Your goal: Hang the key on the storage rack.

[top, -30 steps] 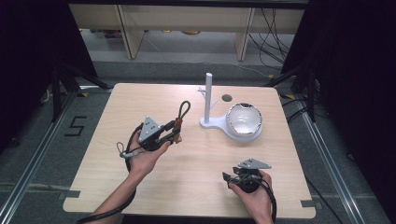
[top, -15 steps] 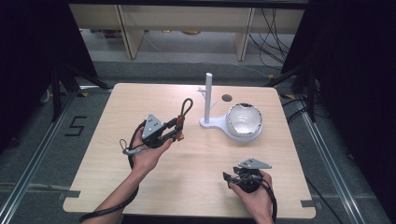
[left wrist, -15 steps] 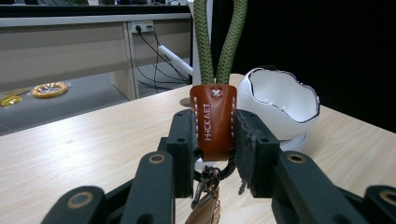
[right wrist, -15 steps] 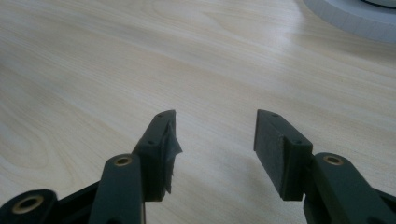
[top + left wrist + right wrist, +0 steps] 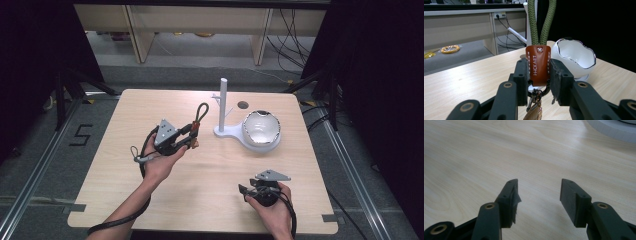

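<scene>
Leather tab of keychain (image 5: 538, 63) sat clamped in your left gripper (image 5: 538, 75); green cord loop above looked soft, floppy, light. Right gripper (image 5: 537, 202) gaped, holding nothing.

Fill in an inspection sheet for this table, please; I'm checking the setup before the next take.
Surface: light wooden table, bare apart from the items below, with a dark round hole near its far edge.
Job's things: key strap, brown leather tab with a green cord loop, clamped upright; white stand with a post and side pegs; white eggshell-shaped bowl on the stand's base.
Clutter: nothing seen.
Grippers: left gripper shut on the key strap, raised toward the stand; right gripper open, empty, low over the table's near right.
Cables: black cable loops along the left forearm; more wires on the floor behind.
Surroundings: pale shelving behind, dark curtains at the sides.
</scene>
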`<state>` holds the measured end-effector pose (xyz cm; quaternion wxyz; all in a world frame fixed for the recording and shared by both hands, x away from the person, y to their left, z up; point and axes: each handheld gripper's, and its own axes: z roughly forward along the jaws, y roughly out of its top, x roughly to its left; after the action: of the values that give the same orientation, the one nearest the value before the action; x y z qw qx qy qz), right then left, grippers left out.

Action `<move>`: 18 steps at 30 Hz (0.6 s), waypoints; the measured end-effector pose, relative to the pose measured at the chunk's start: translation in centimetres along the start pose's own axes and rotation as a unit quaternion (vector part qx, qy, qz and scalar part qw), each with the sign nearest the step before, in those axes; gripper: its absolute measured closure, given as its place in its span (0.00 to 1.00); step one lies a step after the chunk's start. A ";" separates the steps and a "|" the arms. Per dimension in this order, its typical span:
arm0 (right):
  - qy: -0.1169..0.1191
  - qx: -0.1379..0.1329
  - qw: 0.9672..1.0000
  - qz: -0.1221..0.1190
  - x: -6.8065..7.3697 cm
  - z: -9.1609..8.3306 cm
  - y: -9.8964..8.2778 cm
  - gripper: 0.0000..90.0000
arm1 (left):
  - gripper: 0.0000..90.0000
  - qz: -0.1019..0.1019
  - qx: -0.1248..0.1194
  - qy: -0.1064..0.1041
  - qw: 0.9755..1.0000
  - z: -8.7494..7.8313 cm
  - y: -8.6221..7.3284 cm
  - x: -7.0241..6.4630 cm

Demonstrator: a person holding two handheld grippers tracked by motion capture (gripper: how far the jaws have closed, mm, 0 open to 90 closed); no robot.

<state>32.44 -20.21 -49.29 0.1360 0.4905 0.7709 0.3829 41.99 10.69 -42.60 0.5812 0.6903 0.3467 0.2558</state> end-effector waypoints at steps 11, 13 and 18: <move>-0.004 -0.001 1.000 -0.003 0.0 0.0 0.0 0.55 | 0.76 0.000 0.000 0.000 1.000 0.6 0.2 0.1; 0.001 0.001 1.000 0.001 0.0 0.0 0.0 0.55 | 0.76 0.000 0.001 0.000 1.000 0.7 0.3 0.1; -0.003 0.000 1.000 0.000 0.0 -0.1 0.0 0.55 | 0.76 -0.001 -0.002 0.001 1.000 1.0 0.4 0.2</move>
<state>32.42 -20.22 -49.21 0.1383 0.4919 0.7703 0.3814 42.95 10.16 -42.43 0.5824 0.6888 0.3474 0.2562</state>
